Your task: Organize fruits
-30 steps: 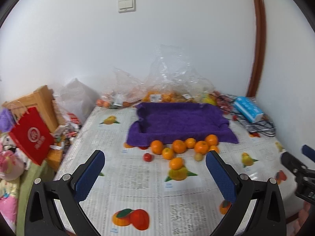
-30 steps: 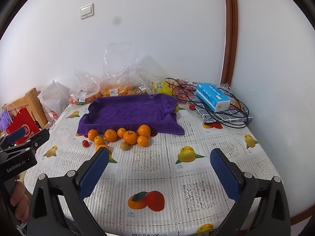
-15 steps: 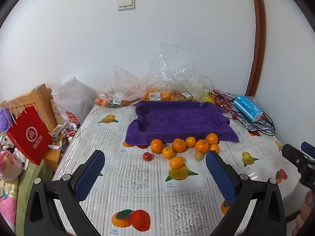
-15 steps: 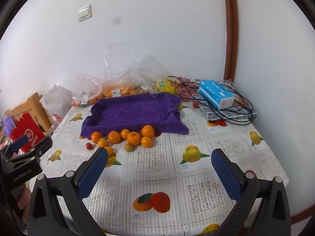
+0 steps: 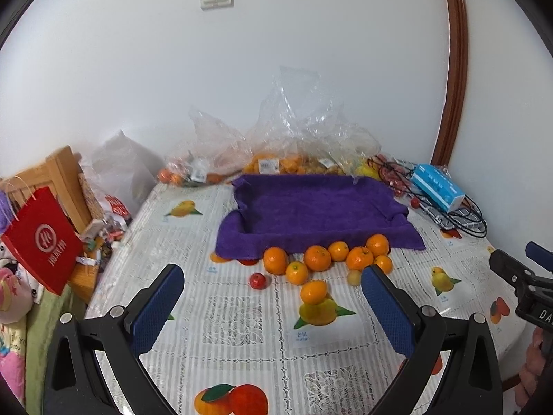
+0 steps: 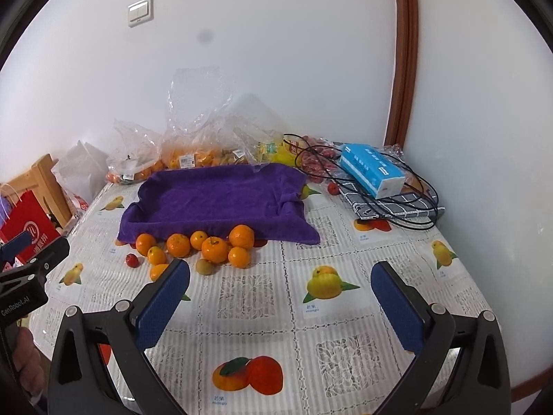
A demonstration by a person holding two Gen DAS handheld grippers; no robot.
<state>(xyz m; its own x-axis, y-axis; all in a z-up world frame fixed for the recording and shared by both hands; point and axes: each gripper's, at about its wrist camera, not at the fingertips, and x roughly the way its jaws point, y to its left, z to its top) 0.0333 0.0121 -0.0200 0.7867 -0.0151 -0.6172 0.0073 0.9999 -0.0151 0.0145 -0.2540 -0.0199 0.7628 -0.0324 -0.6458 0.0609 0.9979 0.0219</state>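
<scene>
Several oranges [image 5: 318, 257] [image 6: 214, 248] lie in a loose cluster on the table, just in front of a tray lined with a purple towel [image 5: 311, 207] [image 6: 221, 197]. One orange [image 5: 313, 291] sits apart, nearer me. A small red fruit [image 5: 258, 280] [image 6: 131, 260] lies left of the cluster and a small yellowish fruit [image 5: 354, 277] [image 6: 204, 266] lies at its front. My left gripper [image 5: 273, 297] is open and empty above the table's near part. My right gripper [image 6: 280, 297] is open and empty, right of the fruit.
Clear plastic bags of fruit [image 5: 293, 152] stand against the wall behind the tray. A blue tissue box [image 6: 371, 169] and black cables [image 6: 408, 207] lie at the back right. A red paper bag [image 5: 41, 242] and a wooden chair [image 5: 58, 180] stand left of the table.
Both grippers have moved slightly nearer the table, so the fruit and tray look a little larger. Nothing on the table has moved.
</scene>
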